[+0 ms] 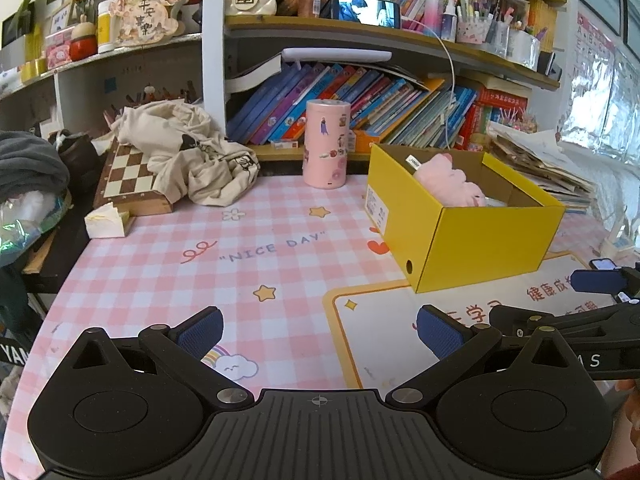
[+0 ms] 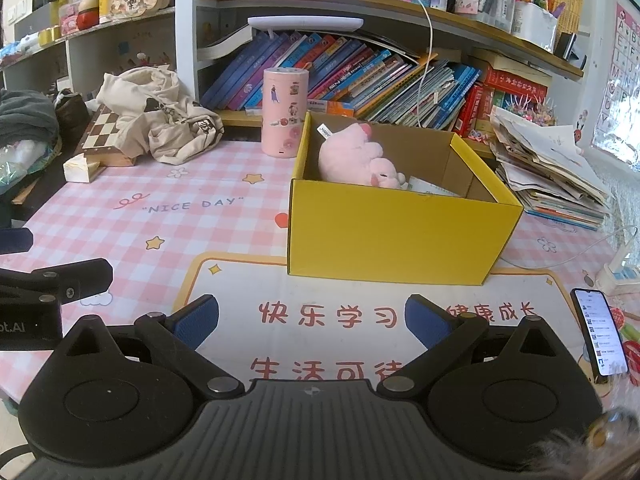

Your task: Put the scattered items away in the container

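A yellow cardboard box (image 1: 492,246) (image 2: 392,236) stands open on the pink checked table. A pink plush toy (image 1: 450,184) (image 2: 356,158) lies inside it, with a paper item (image 2: 428,188) beside it. My left gripper (image 1: 320,334) is open and empty, low over the table, left of and in front of the box. My right gripper (image 2: 312,320) is open and empty over the white mat, in front of the box. Part of the right gripper shows at the right edge of the left wrist view (image 1: 600,280).
A pink cylinder (image 1: 326,144) (image 2: 285,112) stands behind the box. A cream cloth bag (image 1: 192,156) lies on a chessboard (image 1: 128,176), with a small white box (image 1: 106,222) in front. A phone (image 2: 600,336) lies at right. Stacked papers (image 2: 552,172) and bookshelves (image 1: 360,108) lie behind.
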`<state>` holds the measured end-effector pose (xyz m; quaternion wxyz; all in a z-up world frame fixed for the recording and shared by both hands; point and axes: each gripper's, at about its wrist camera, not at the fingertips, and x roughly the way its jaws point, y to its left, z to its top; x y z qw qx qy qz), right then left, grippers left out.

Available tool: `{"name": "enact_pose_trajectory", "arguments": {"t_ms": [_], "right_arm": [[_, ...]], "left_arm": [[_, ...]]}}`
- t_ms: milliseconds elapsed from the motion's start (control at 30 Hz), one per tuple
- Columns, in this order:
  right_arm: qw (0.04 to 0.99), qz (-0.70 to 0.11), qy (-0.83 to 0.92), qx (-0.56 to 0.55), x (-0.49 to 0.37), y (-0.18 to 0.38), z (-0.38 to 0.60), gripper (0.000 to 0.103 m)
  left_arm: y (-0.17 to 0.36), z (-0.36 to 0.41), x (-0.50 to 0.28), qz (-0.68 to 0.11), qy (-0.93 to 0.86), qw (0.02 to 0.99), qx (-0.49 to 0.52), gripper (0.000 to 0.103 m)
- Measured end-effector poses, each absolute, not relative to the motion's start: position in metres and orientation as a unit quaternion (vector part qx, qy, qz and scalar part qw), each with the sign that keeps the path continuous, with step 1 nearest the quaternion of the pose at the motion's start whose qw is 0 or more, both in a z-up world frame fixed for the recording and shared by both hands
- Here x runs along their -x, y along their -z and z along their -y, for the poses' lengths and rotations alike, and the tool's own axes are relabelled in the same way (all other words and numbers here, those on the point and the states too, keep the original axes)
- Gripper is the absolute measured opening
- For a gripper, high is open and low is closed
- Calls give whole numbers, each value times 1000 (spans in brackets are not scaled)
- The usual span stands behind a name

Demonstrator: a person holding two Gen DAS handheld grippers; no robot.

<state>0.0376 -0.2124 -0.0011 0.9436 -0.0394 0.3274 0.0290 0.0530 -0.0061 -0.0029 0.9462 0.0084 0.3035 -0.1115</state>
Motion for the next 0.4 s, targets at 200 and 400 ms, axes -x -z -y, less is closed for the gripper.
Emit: {"name": "enact_pose_trajectory", "arguments": {"t_ms": [200, 400], "right_arm": [[943, -330, -28, 41, -39, 2, 211, 101], [940, -335, -30, 46, -41, 3, 210, 101]], "left_arm": [[3, 5, -51, -297, 118, 947, 0, 103], [3, 5, -53, -296, 123, 947, 11, 103]]}}
